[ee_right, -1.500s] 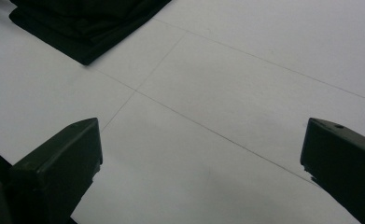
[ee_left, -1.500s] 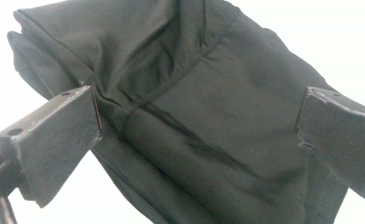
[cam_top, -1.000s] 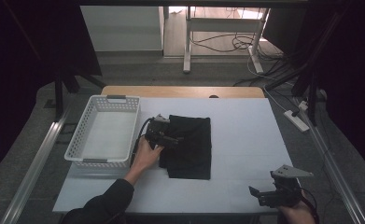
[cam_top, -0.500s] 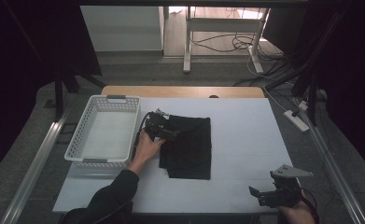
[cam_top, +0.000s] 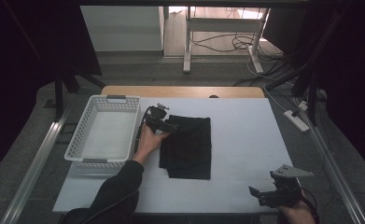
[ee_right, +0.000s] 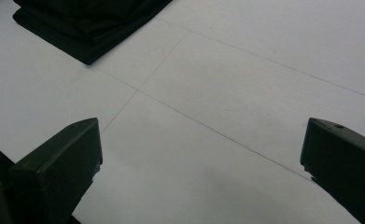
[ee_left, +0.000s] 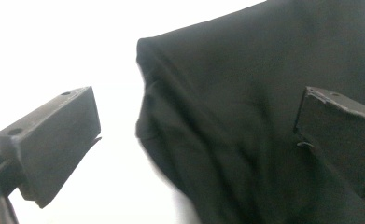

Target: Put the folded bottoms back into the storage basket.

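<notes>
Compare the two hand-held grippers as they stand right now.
The left hand-held gripper hovers over the folded black cloth; the right hand-held gripper sits apart at the near table edge, over bare white table. Both have their jaws wide open, holding nothing.

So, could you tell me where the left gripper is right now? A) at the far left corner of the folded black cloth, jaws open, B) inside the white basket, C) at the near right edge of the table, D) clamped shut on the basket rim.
A: the left gripper sits at the far left corner of the black cloth, and the left gripper view shows its jaws wide apart around the cloth's corner.
</notes>
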`<state>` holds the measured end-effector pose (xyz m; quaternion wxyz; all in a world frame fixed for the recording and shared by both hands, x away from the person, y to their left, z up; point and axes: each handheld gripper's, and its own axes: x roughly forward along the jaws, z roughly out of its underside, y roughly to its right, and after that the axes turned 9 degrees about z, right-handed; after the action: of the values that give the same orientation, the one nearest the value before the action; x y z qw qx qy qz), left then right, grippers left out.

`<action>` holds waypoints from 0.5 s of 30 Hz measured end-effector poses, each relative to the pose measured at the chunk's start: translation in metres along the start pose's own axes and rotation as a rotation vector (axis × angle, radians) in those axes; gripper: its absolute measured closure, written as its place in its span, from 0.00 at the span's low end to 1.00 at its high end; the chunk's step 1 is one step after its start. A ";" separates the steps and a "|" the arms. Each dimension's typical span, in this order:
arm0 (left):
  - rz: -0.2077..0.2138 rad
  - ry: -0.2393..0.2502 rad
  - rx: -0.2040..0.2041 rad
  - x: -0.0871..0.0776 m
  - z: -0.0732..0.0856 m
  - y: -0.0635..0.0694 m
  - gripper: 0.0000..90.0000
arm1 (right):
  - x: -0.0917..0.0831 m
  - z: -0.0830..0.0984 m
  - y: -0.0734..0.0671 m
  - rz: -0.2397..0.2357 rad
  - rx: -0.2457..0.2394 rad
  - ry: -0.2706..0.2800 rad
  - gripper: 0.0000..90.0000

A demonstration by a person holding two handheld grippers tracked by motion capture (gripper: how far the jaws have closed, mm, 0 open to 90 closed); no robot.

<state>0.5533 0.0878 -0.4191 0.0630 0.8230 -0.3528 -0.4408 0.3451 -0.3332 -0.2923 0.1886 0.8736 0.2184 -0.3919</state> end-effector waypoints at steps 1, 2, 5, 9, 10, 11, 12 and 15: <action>0.002 0.000 -0.006 0.001 0.001 -0.002 0.00 | 0.000 0.000 0.000 0.000 0.000 0.000 0.00; 0.001 -0.005 -0.015 0.005 0.002 -0.004 0.00 | 0.000 0.000 0.000 -0.002 -0.001 -0.002 0.00; -0.035 -0.028 0.015 0.011 0.005 -0.002 0.00 | 0.000 0.000 0.000 -0.003 0.001 -0.002 0.00; -0.021 -0.039 0.060 0.009 0.004 0.003 0.09 | 0.000 0.000 0.000 -0.003 0.000 -0.004 0.00; -0.004 -0.039 0.077 0.008 0.005 0.004 0.15 | 0.000 0.000 0.000 -0.004 -0.001 -0.004 0.00; 0.007 -0.038 0.088 0.007 0.005 0.005 0.21 | 0.000 0.000 0.000 -0.003 -0.001 -0.003 0.00; 0.022 -0.039 0.101 0.006 0.005 0.007 0.28 | 0.000 0.000 0.000 -0.003 -0.001 -0.003 0.00; 0.056 -0.045 0.119 0.004 0.006 0.010 0.48 | 0.000 -0.001 -0.001 -0.015 -0.010 -0.002 0.00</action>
<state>0.5450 0.0793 -0.4211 0.0183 0.8049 -0.4028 -0.4353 0.3450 -0.3326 -0.2918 0.1903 0.8706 0.2266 -0.3930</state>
